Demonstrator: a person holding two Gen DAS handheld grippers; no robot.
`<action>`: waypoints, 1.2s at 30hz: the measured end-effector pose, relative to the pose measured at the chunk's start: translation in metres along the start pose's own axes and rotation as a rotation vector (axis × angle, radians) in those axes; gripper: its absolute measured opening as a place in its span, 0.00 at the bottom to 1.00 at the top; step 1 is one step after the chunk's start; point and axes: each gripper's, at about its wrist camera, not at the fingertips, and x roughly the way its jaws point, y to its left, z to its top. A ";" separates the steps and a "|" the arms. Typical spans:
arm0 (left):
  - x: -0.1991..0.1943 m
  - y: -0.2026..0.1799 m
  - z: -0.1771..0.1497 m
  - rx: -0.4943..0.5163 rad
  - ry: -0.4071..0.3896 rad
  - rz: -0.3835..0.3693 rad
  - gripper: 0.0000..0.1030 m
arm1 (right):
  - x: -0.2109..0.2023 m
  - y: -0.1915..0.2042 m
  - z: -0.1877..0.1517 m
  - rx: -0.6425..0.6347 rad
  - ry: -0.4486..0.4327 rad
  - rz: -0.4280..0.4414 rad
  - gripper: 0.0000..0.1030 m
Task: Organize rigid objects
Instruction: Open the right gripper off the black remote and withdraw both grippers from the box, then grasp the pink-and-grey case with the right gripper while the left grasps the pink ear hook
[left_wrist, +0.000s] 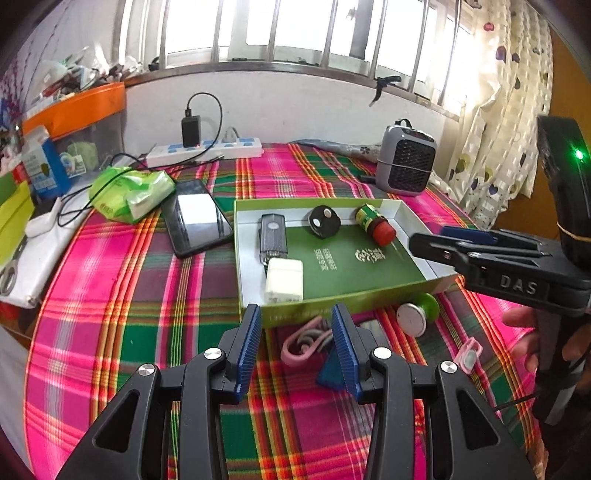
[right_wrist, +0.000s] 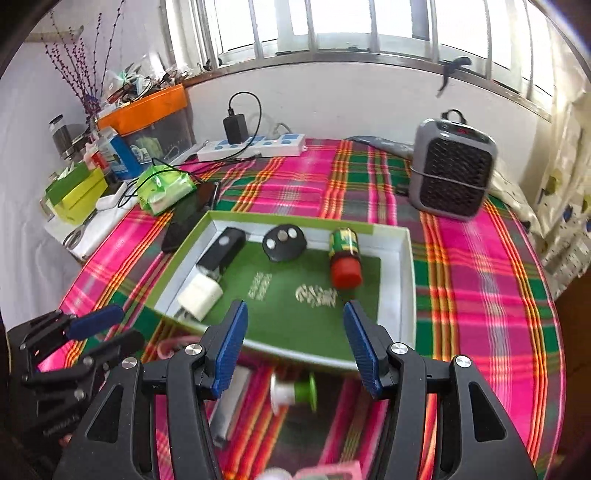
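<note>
Nearest, the left tongs (left_wrist: 297, 325) hang released over the plaid cloth (left_wrist: 122, 280) on the bench, with nothing between the blue pads. Just beyond their tips lie a pink clip (left_wrist: 301, 341), a blue triangular piece (left_wrist: 330, 373) and a green-and-silver spool (left_wrist: 417, 315), all outside the tray and close against its near wall. A second small pink item (left_wrist: 469, 356) lies to the right of them, beside a hand (left_wrist: 528, 339) gripping the other tool's handle. The right tongs (right_wrist: 295, 325) are released too and empty, held above the near edge of the green tray (right_wrist: 406, 288), with the spool (right_wrist: 293, 393) blurred below them.

Inside the tray, a white adapter (left_wrist: 284, 280) sits at the near left, touching a dark rectangular device (left_wrist: 272, 236) behind it. Farther back are a black round fob (left_wrist: 324, 220) and a small green bottle with a red cap (left_wrist: 375, 225), lying on its side.

Left of the tray rests a phone (left_wrist: 195, 218), partly under a green packet (left_wrist: 129, 194). At the far wall are a white power strip (left_wrist: 207, 149) with a black charger (left_wrist: 191, 131) plugged in, and a grey heater (left_wrist: 406, 162) to the right.
</note>
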 end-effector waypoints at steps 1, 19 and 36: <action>-0.002 0.001 -0.003 -0.005 0.000 0.000 0.38 | -0.003 -0.001 -0.003 0.004 -0.005 -0.006 0.53; -0.008 0.015 -0.035 -0.026 0.033 -0.052 0.38 | -0.036 -0.031 -0.083 0.225 -0.011 -0.175 0.53; 0.022 0.011 -0.038 0.028 0.120 -0.116 0.38 | -0.027 -0.028 -0.098 0.343 0.019 -0.179 0.53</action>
